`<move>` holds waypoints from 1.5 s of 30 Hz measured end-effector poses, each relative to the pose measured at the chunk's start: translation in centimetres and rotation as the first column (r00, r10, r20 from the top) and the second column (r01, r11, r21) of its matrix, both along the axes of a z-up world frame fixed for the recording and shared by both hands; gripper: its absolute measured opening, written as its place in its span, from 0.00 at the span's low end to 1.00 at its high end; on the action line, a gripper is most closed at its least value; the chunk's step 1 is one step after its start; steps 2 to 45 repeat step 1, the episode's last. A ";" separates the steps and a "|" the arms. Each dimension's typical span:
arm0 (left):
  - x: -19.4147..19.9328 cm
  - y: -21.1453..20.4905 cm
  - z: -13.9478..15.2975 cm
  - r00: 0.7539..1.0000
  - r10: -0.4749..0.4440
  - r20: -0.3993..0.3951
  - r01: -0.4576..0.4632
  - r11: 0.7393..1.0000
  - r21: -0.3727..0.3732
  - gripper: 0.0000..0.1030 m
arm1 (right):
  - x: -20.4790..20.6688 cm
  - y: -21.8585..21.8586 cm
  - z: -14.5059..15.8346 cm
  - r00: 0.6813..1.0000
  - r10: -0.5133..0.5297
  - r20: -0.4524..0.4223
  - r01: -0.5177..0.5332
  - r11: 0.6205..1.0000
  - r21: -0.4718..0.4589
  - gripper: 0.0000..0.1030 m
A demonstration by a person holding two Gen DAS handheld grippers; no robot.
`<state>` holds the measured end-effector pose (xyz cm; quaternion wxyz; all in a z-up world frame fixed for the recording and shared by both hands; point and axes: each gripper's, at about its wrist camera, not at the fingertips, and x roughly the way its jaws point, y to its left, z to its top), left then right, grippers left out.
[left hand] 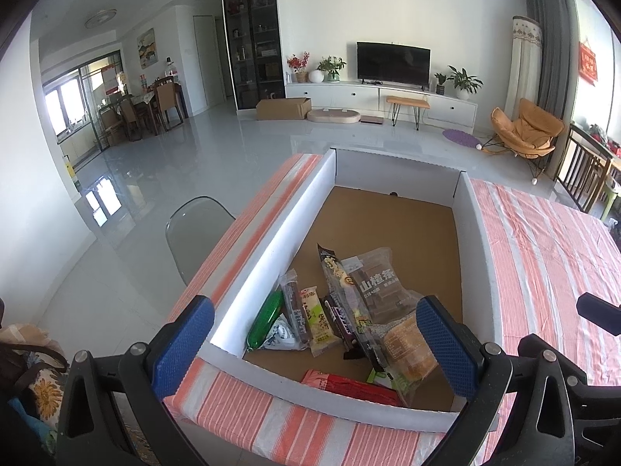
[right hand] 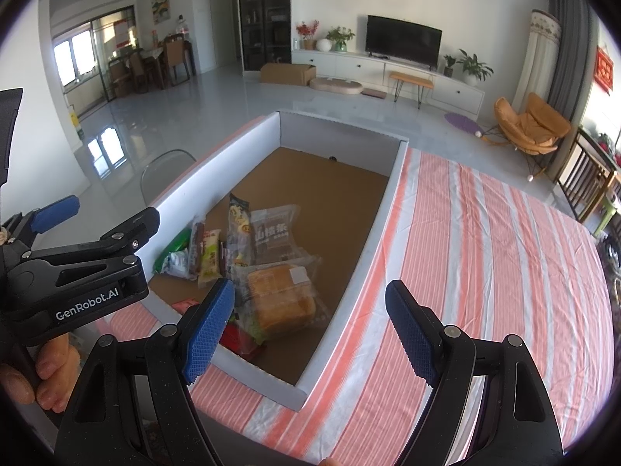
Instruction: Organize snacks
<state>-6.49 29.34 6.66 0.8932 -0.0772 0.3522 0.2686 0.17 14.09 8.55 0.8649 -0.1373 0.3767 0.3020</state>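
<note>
A shallow white-walled box (left hand: 271, 248) with a brown cardboard floor is sitting on a surface (right hand: 485, 252) that is wearing a cloth striped in coral and white. The snacks are lying in a loose heap at the near left end of the box, leaving the far end bare. A clear pack of dark brown bars (left hand: 378, 283) printed in white Chinese characters reading 山楂条 is resting on top of the heap, with a tall dark packet (left hand: 337, 283) just left of it. A clear bag of golden bread (right hand: 279, 303) is lying nearest on the right, a red wrapper (left hand: 349, 386) is pressing against the near wall, and a green packet (left hand: 266, 320) is lying by the left wall beside a pale yellow one (left hand: 316, 320) whose print is too small to read. The left gripper (left hand: 314, 345) is hovering over the near edge of the box, its blue fingers (left hand: 182, 343) spread wide and grasping nothing; its black body is showing "GenRobot.AI" in the right wrist view, with a person's fingertips (right hand: 50, 369) curling below it. The right gripper (right hand: 310, 334) is hanging over the box's near right corner, fingers likewise released and empty.
</note>
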 end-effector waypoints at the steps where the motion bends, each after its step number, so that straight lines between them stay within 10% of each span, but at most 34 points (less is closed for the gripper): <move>1: 0.1 -0.1 0.0 1.000 0.000 -0.001 0.000 1.000 0.007 1.00 | 0.0 0.0 0.0 1.000 0.000 0.000 0.000 1.000 0.000 0.81; 45: 0.1 -0.1 0.0 1.000 0.000 -0.001 0.000 1.000 0.007 1.00 | 0.0 0.0 0.0 1.000 0.000 0.000 0.000 1.000 0.000 0.81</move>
